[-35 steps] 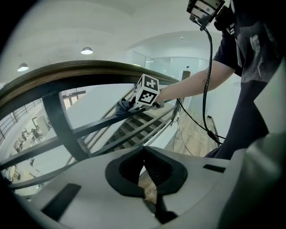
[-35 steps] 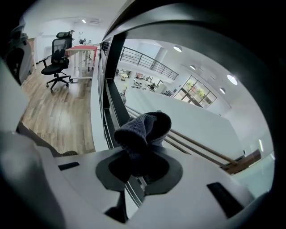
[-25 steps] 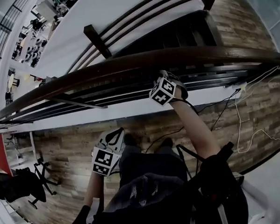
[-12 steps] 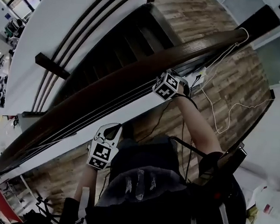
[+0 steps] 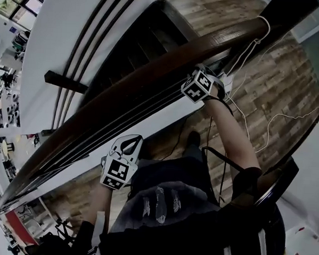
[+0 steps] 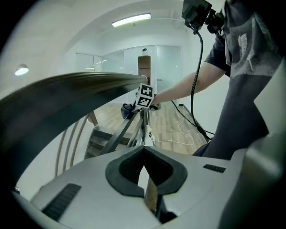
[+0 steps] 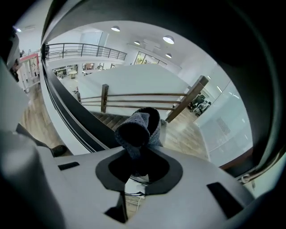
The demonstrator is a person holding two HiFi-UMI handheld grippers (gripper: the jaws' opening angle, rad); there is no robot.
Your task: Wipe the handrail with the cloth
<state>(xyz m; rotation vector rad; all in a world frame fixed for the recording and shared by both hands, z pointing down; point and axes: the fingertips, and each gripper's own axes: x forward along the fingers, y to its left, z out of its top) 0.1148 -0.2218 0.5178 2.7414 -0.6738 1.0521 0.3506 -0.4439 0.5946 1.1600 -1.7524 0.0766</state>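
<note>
Cloth, soft and light, sits bunched and clamped in the right claw at the handrail, likely to fold rather than slip, best held by its gathered root; left claw closed on nothing, below the rail.

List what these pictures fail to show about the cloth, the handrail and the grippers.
- Head view: the right gripper hides the cloth, so contact with the handrail cannot be told.
- Right gripper view: the bunched cloth in the jaws blocks whatever lies beyond.
- Left gripper view: the handrail is a blurred near band; the far cloth is too small to read.
- Head view: the handrail's lower end is cut off at the left edge.
</note>
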